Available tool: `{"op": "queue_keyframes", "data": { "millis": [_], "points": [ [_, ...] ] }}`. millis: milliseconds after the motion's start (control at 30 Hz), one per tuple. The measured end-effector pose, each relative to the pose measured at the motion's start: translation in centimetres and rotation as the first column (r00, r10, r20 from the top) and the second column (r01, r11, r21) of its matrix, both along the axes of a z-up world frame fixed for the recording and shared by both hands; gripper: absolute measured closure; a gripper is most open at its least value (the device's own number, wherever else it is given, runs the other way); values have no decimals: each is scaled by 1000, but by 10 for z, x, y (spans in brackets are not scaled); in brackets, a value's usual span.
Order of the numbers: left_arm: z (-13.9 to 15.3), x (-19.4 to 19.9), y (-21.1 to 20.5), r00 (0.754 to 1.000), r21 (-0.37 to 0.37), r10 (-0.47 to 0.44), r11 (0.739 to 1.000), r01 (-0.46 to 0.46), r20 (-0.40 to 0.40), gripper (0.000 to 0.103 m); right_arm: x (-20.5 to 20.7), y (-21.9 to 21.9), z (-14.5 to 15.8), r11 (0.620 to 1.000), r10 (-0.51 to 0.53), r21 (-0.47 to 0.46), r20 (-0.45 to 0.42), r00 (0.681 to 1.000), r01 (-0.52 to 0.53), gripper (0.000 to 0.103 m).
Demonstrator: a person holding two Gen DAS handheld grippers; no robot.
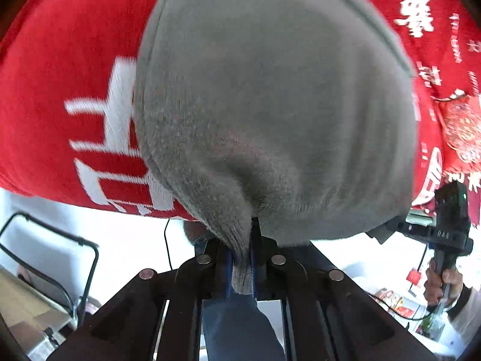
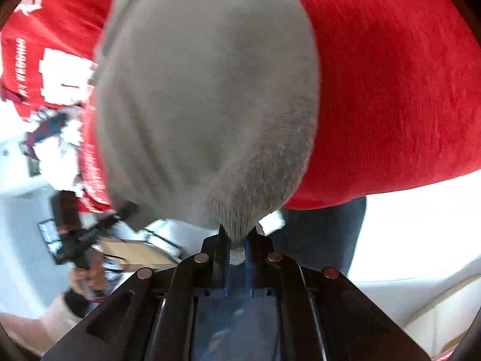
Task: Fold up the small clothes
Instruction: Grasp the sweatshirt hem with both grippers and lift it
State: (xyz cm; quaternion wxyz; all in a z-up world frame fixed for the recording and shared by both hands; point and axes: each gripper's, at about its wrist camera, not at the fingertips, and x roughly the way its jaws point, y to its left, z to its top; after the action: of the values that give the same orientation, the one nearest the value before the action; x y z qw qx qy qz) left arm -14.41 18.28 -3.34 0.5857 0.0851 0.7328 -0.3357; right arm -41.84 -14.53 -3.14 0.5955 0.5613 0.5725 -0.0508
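A grey knitted garment [image 1: 270, 105] lies on a red cloth with white lettering [image 1: 75, 75] that covers the table. My left gripper [image 1: 242, 258] is shut on the garment's near edge, with a fold of grey knit pinched between its blue pads. The right gripper [image 1: 387, 231] shows at the garment's right edge in the left wrist view. In the right wrist view the same grey garment [image 2: 210, 105] fills the middle, and my right gripper [image 2: 237, 248] is shut on a bunched corner of it. The left gripper [image 2: 129, 210] appears blurred at the left there.
The red cloth [image 2: 390, 90] ends at the near table edge, with a bright white floor below. A person's jeans [image 2: 324, 234] stand close to the table. A black metal frame [image 1: 60, 255] and cardboard [image 1: 24, 300] sit at the lower left. A hand [image 1: 442, 282] grips the right handle.
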Motion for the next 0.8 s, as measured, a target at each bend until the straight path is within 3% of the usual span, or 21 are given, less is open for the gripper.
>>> {"op": "queue_keyframes", "data": {
  "millis": [167,333,467,600,667,800],
  "points": [
    [60,30,-9,999,-129,28,991,-24,25,93,35,-22,52,998,-57,7,163,985,57,94],
    [86,79,-49,993,-205,69,978,-47,101,93,88,-65,73,996,-83,-6,273,958,88,94],
    [81,120,-96,980,-191,51,982,-13,195,93,133,-102,71,993,-93,-40,281,955,108,94],
    [72,151,-119,955,-113,32,994,2,296,93,151,-135,54,988,-131,-52,218,967,145,94],
    [65,159,-133,951,-40,17,999,-5,308,93,150,-151,44,985,-155,-40,186,970,165,94],
    [63,173,-130,950,2,30,999,-32,309,93,150,-170,37,982,-167,-65,131,977,176,90]
  ]
}}
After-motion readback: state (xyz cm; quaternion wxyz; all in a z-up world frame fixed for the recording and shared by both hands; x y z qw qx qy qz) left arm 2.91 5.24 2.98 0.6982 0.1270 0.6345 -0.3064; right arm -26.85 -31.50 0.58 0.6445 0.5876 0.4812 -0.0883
